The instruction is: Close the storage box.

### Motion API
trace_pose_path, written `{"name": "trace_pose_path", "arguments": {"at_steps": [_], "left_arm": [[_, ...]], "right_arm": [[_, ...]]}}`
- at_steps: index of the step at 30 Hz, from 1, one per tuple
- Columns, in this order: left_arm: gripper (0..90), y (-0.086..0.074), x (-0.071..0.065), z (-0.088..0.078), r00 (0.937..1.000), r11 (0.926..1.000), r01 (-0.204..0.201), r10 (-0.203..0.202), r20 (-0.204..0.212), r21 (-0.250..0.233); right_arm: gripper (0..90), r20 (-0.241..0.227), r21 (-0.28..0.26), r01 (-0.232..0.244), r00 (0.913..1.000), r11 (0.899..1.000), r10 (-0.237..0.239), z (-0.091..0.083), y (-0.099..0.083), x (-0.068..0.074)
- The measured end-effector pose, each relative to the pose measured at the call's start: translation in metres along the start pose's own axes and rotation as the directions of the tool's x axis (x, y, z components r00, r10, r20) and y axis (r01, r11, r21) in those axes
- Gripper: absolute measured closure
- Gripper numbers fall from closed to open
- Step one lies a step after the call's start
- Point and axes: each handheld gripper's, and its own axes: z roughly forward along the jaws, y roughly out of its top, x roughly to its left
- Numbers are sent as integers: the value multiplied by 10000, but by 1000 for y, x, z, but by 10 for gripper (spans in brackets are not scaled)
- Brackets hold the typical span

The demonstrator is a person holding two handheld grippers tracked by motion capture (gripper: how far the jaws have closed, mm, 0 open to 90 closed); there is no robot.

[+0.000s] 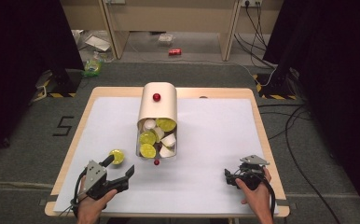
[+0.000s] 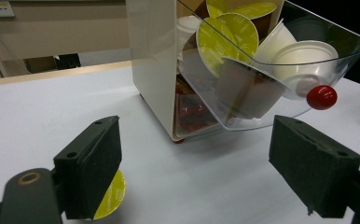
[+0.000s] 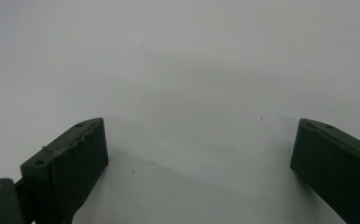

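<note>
High view shows a white table (image 1: 215, 140) with a cream box (image 1: 157, 109) in the middle, and its clear drawer (image 1: 155, 140) is pulled out and full of yellow-lidded and white cups. A small red knob (image 1: 156, 162) sticks out at the drawer's front. One yellow cup (image 1: 117, 156) lies alone on the table, just beside the left gripper (image 1: 120, 173). Left gripper view shows that cup (image 2: 109, 196) half hidden behind one black jaw, and I cannot tell if they touch. Both jaws stand wide apart and hold nothing. The right gripper (image 1: 231, 177) sits well apart from the box, with its jaws wide apart too, over bare table.
</note>
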Motion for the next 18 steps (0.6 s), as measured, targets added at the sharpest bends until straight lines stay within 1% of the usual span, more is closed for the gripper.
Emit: {"name": "trace_pose_path", "arguments": {"at_steps": [3,7,11,18], "left_arm": [[167,2,-1,4,10000,10000,-26,26,-15,-55],[167,5,-3,9,9997,9997,-248,248,-33,-69],[172,6,-7,15,9994,9994,-353,353,33,-61],[172,7,-9,22,9994,9994,-333,333,-21,-53]], "right_arm": [[41,1,-1,8,10000,10000,-8,0,0,0],[41,-1,1,1,10000,10000,-1,0,0,0],[42,1,-1,1,10000,10000,-1,0,0,0],[41,-1,1,3,10000,10000,-3,0,0,0]]}}
